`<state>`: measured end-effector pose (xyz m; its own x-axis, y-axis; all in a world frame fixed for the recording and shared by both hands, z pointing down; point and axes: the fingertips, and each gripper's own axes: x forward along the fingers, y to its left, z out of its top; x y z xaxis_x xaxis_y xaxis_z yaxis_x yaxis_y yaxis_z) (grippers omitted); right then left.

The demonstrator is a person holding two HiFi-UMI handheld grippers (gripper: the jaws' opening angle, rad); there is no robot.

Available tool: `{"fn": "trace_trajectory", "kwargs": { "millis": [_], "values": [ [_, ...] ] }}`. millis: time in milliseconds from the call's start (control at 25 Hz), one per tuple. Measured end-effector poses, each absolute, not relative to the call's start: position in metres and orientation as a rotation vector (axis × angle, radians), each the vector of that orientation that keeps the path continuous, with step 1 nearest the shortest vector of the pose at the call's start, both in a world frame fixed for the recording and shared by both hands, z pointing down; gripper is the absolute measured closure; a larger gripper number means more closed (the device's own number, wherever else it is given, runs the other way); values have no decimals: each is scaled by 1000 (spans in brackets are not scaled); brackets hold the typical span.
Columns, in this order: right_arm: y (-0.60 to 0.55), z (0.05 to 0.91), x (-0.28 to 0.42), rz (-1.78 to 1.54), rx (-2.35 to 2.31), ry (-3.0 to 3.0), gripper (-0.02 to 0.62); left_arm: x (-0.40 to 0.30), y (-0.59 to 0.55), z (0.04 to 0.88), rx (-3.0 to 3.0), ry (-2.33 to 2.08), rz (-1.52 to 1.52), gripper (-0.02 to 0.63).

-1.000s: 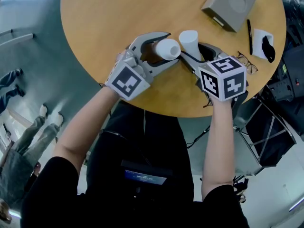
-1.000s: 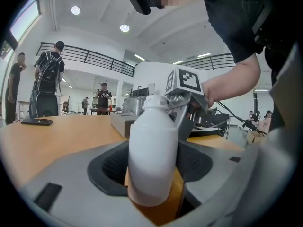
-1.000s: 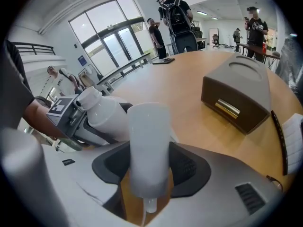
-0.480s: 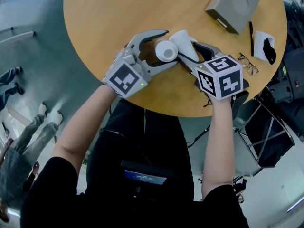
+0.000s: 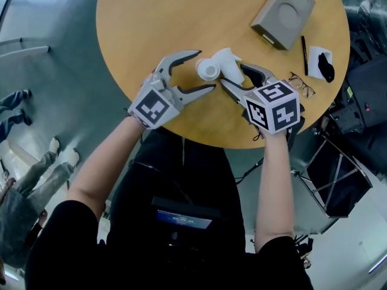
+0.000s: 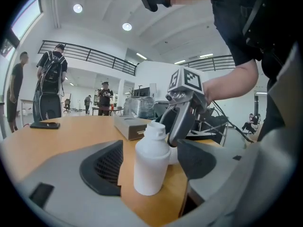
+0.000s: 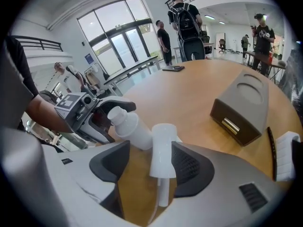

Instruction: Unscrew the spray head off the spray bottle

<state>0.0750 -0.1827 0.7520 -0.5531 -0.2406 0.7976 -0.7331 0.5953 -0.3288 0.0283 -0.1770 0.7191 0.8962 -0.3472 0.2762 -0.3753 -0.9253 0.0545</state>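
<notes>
Standing upright on the worktop point(image 5: 151, 17), the spray bottle point(image 6: 150, 162) sits untouched between the left gripper's point(image 5: 206, 70) spread jaws, which have just been opening. The detached spray head point(image 7: 163, 150) stands loose between the right gripper's point(image 7: 149, 166) jaws, which have also just been opening.

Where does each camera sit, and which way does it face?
Head view: on the person's head, facing steeply down at the table; shows left forearm, right forearm, left tool, right tool.
Left gripper view: on the left tool, facing across the table; its jaws, just opened wider, flank the upright bottle.
Right gripper view: on the right tool, facing downward; its jaws, just opened wider, flank the spray head.
Shared: both gripper views show the bottle.
</notes>
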Motion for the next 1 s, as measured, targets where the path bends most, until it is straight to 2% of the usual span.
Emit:
{"fn": "trace_trajectory", "kwargs": {
  "millis": [320, 640, 760, 920, 1000],
  "values": [
    [-156, 661, 55, 576, 703, -2328, 301, 4, -159, 633, 2928, -619, 373, 241],
    [-136, 537, 40, 478, 768, -2605, 301, -10, -138, 515, 2926, -687, 254, 270],
    [-130, 488, 39, 424, 766, -2719, 340, -11, -130, 474, 2932, -701, 232, 287],
    [-115, 422, 30, 366, 733, -2876, 357, -12, -115, 429, 2905, -679, 170, 304],
    [-108, 393, 28, 317, 731, -2926, 369, -12, -109, 406, 2895, -659, 138, 337]
  ]
}}
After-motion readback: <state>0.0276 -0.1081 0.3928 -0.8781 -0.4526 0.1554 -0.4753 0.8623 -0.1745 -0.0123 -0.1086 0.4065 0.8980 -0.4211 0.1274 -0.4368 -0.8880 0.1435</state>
